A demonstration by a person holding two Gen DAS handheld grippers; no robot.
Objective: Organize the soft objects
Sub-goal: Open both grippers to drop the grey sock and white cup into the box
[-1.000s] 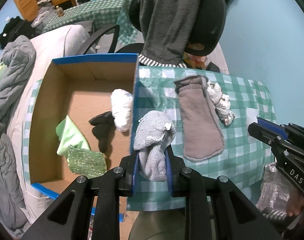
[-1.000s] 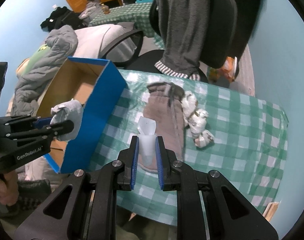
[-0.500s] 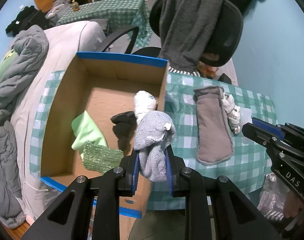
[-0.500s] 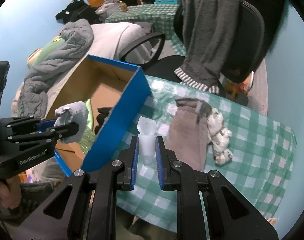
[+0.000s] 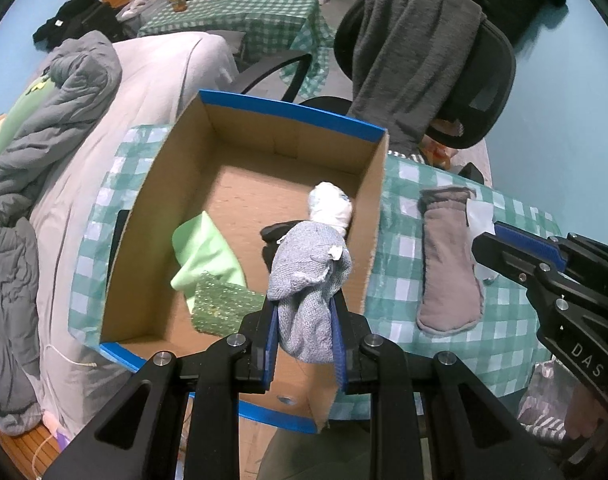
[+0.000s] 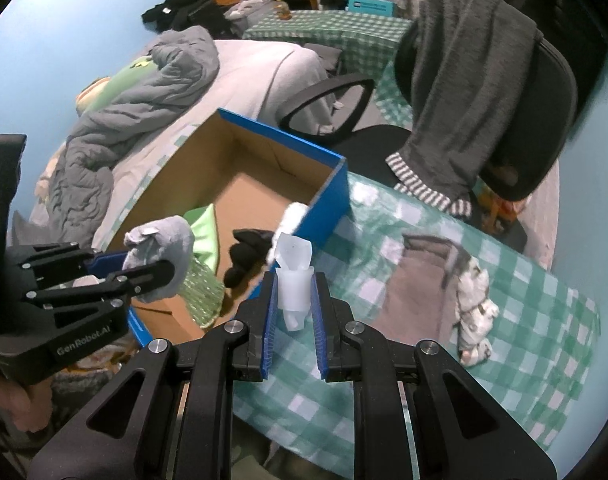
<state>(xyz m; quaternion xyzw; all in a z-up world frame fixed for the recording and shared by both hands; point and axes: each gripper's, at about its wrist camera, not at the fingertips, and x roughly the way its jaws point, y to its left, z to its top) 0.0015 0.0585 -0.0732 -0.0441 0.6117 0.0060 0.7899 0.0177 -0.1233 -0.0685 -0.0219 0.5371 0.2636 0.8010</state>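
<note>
My left gripper (image 5: 305,322) is shut on a grey knitted sock (image 5: 310,280) and hangs over the near right part of the open cardboard box (image 5: 287,130). Inside the box lie a green cloth (image 5: 205,252), a sparkly green pouch (image 5: 223,306), a black item (image 5: 273,234) and a white bundle (image 5: 330,206). My right gripper (image 6: 293,306) is shut on a small white translucent piece (image 6: 293,276), just right of the box's blue wall (image 6: 328,208). A brown mitten (image 6: 418,280) and a white patterned sock (image 6: 474,306) lie on the checked tablecloth (image 6: 544,328).
A black office chair (image 6: 536,92) with a dark grey garment (image 6: 468,80) draped on it stands behind the table. A bed with a grey duvet (image 6: 143,92) lies to the left. A hand (image 5: 584,420) holds the right gripper's body at the lower right of the left wrist view.
Both grippers have moved left toward the box. The grey sock went from over the tablecloth to over the box interior; the white piece now hangs next to the box's blue wall.
</note>
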